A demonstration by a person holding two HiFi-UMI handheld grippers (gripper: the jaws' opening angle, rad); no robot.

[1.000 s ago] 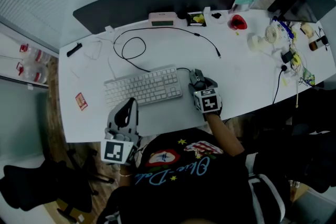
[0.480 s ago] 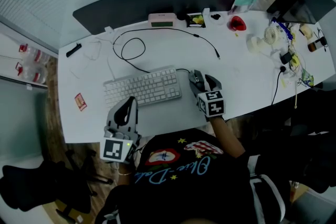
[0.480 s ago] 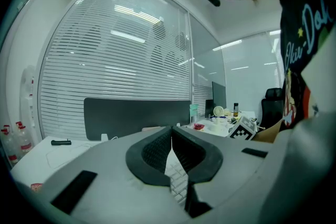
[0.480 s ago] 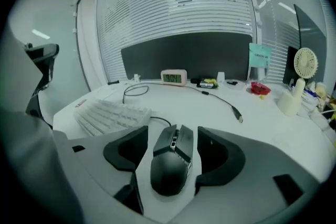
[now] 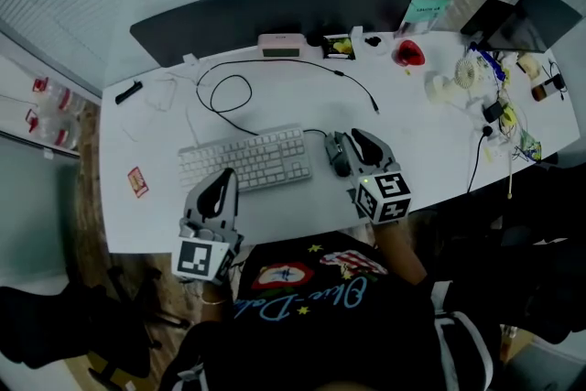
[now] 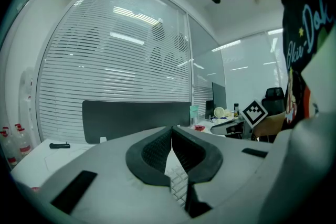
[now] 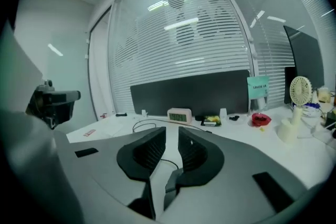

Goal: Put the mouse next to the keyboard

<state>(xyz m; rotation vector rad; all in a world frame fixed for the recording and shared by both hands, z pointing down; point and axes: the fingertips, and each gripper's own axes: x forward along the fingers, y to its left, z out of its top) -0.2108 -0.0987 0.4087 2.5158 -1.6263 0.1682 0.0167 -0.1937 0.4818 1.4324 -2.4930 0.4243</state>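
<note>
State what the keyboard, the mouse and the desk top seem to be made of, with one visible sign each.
Keyboard: likely matte white plastic; rows of separate moulded keycaps.
Mouse: probably dark plastic; smooth, rounded one-piece shell.
Desk top: possibly white laminate; flat, uniform surface with no grain, though the core material cannot be told.

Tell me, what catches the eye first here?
The white keyboard in the middle of the desk, with the dark mouse beside its right end. Just right of the mouse, the right gripper hangs empty, its jaws having just been closing. The left gripper sits shut at the desk's near edge.
</note>
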